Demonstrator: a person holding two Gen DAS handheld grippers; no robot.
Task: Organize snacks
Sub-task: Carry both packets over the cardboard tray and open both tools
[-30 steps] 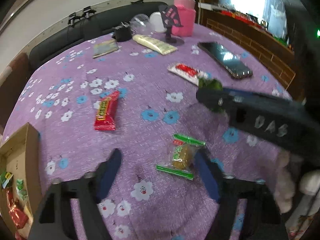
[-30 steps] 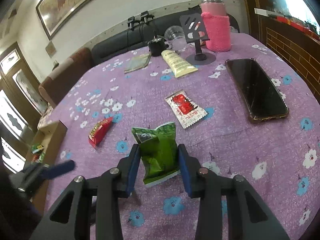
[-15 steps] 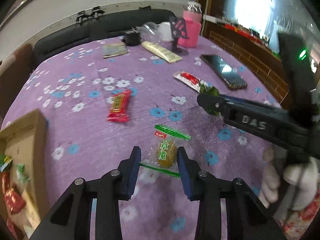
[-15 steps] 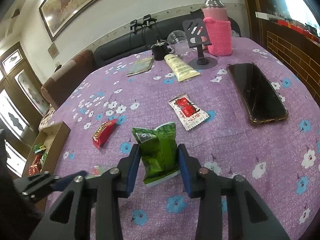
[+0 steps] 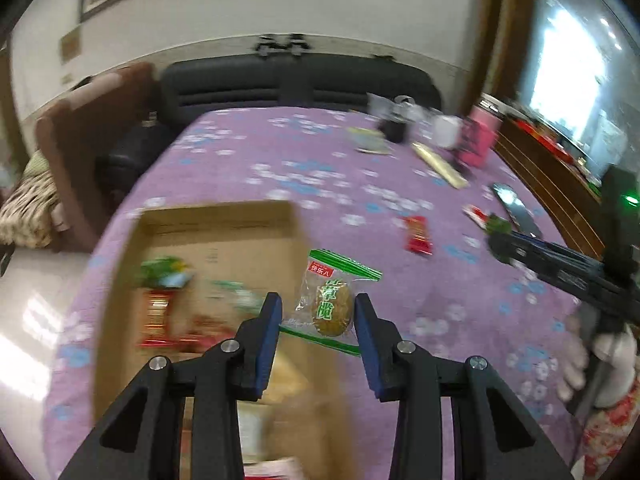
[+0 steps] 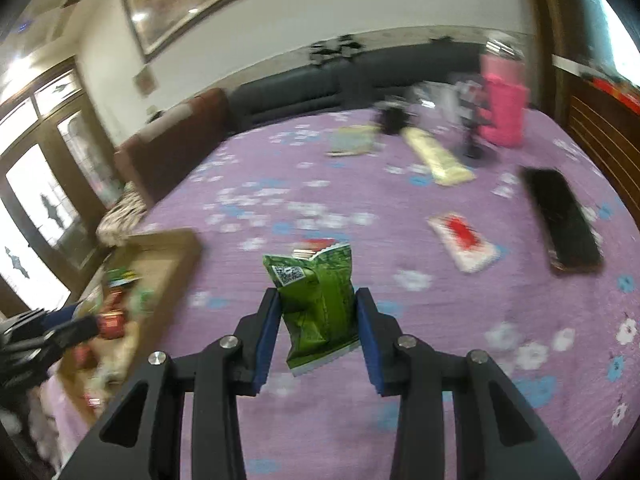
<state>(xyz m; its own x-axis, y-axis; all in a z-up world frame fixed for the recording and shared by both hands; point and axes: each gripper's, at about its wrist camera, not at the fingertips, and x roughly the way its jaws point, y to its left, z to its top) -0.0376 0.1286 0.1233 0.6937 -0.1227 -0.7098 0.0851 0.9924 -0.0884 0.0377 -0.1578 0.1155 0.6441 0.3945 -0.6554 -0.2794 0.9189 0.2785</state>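
Note:
My left gripper (image 5: pixel 318 312) is shut on a clear wrapped cookie with green stripes (image 5: pixel 331 306) and holds it in the air over the right edge of the open cardboard box (image 5: pixel 224 220), which holds several snack packets (image 5: pixel 160 304). My right gripper (image 6: pixel 316 312) is shut on a green snack packet (image 6: pixel 316 304) and holds it above the purple flowered tablecloth (image 6: pixel 480 400). A red snack bar (image 5: pixel 418 234) and a red-and-white packet (image 6: pixel 464 242) lie on the table. The box also shows at the left of the right wrist view (image 6: pixel 160 256).
A black phone (image 6: pixel 562 220), a yellow tube (image 6: pixel 436 156), a pink-sleeved bottle (image 6: pixel 502 108), a phone stand (image 6: pixel 474 140) and a small booklet (image 6: pixel 352 142) lie at the far side. A dark sofa (image 5: pixel 296 84) stands behind the table. The views are blurred.
My left gripper has closed on the cookie, lifted it off the table and swung left to the box. My right gripper, still holding the green packet, has turned left toward the box.

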